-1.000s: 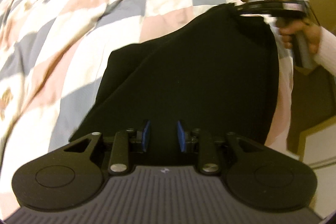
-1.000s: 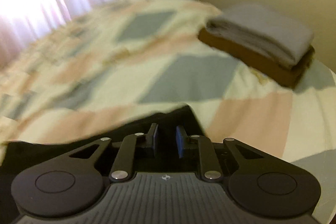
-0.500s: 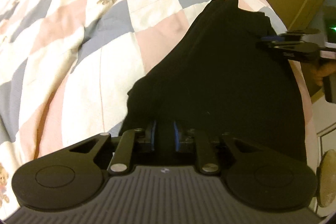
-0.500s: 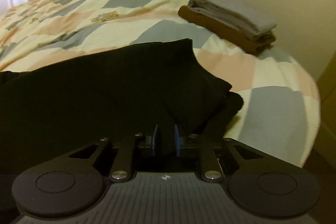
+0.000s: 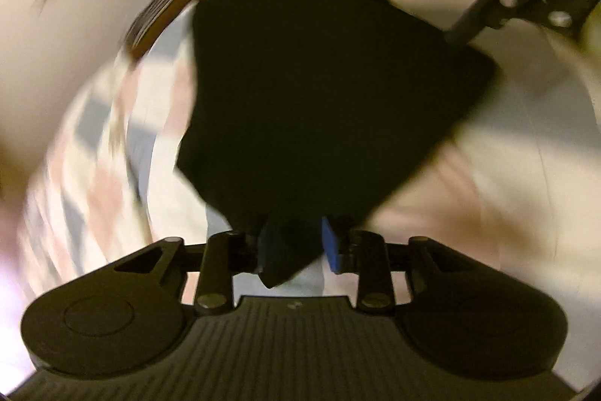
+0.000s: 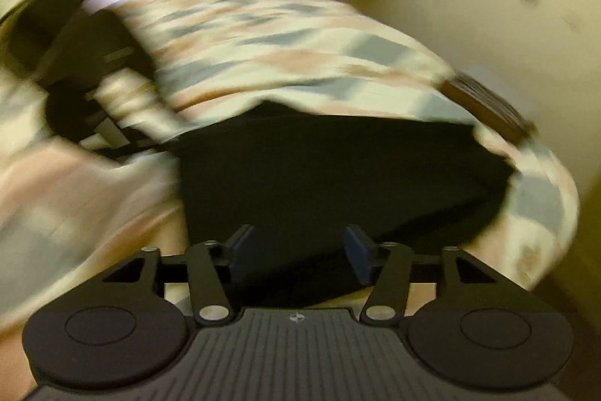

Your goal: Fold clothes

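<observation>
— So where's the black garment (image 5: 319, 93) sitting?

— On the bed (image 5: 507, 153), near its corner, lying as a compact dark slab on the checked quilt (image 6: 285, 36). Both views are blurred, so I can't count the layers. A brown-and-grey pile of folded clothes (image 6: 488, 104) lies just beyond it, toward the wall.

— And the tongs?

— The left tongs (image 5: 296, 245) stand partly apart with a corner of the black cloth between the blue pads; they don't look clamped on it. The right tongs (image 6: 298, 248) are spread wide, with the garment's near edge lying between the pads, free.

— How will it handle?

— Soft and limp, I'd judge, light enough for one pair of tongs, though it would droop and unfold if lifted by one point. It looks matte, not slippery, and nothing about it is fragile.

— Where to grip?

— At a corner or along a doubled edge, catching every layer, with one pair of tongs at each end so it stays flat.
</observation>
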`<action>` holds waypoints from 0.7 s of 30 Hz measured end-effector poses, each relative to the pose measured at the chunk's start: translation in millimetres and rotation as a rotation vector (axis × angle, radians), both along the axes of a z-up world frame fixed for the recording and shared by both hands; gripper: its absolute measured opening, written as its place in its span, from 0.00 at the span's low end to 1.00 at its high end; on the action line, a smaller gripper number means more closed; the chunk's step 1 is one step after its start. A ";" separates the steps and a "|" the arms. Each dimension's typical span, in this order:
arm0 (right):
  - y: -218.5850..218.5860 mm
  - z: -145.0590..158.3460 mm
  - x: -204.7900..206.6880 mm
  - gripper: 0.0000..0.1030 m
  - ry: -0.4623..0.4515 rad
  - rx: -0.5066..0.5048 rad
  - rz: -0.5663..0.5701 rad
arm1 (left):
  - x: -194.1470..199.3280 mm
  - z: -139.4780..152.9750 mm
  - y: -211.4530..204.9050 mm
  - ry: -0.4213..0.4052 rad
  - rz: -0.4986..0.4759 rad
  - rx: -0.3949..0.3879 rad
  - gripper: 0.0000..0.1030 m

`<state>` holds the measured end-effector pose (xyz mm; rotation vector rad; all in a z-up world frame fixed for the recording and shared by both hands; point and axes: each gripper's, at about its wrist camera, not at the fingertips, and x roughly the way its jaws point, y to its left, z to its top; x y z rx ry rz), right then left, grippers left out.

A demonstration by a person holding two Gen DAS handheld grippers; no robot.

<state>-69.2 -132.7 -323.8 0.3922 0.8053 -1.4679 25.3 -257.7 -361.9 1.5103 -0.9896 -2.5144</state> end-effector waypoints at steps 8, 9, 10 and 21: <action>-5.4 -63.7 75.2 0.75 0.542 0.037 0.198 | 32.0 -73.7 3.7 -0.089 -0.396 -0.413 0.39; -9.0 -66.7 74.3 0.73 0.555 0.044 0.193 | 34.7 -80.7 0.1 -0.092 -0.434 -0.447 0.40; -12.7 -69.8 73.4 0.73 0.567 0.052 0.188 | 35.0 -87.2 -1.5 -0.079 -0.462 -0.486 0.40; -44.1 -68.5 56.6 0.11 0.508 0.100 0.120 | 43.7 -72.6 -9.3 -0.024 -0.489 -0.449 0.09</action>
